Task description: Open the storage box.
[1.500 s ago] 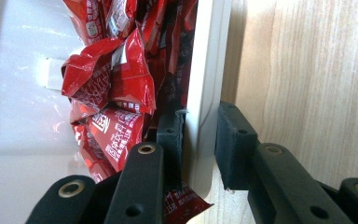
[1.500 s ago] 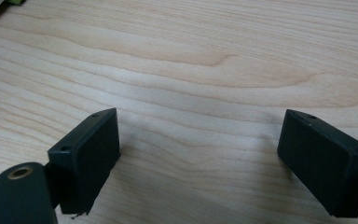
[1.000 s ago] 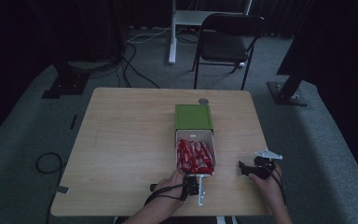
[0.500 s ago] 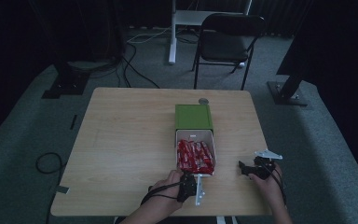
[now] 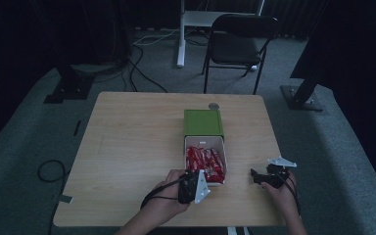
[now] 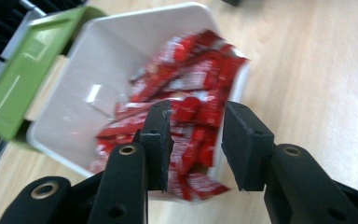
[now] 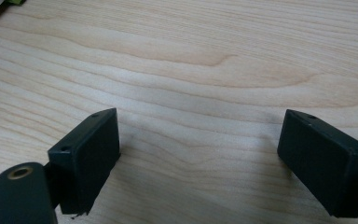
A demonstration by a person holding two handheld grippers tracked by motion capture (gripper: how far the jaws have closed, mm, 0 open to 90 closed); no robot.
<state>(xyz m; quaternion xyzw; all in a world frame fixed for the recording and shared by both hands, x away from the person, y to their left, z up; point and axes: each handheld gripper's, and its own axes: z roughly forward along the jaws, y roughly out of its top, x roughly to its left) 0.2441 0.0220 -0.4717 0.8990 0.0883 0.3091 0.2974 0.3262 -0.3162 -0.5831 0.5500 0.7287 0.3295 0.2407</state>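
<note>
The left tool, jaws narrowly parted on nothing, hovers over the red packets in the white drawer at the counter's five o'clock; next, dip and pinch one. The right tool rests spread.

No legible text, label, brand, number or sign in any view.

Red wrappers in the white tray: white markings present on the foil, blurred in the left gripper view and too small in the high view; no letter can be made out.

Green box: a paler rectangular patch on its face in the left gripper view, no characters readable on it.

Small white slip on the tray floor: blank or unreadable, cannot tell which.

Table: bare wood grain, no markings.
</note>
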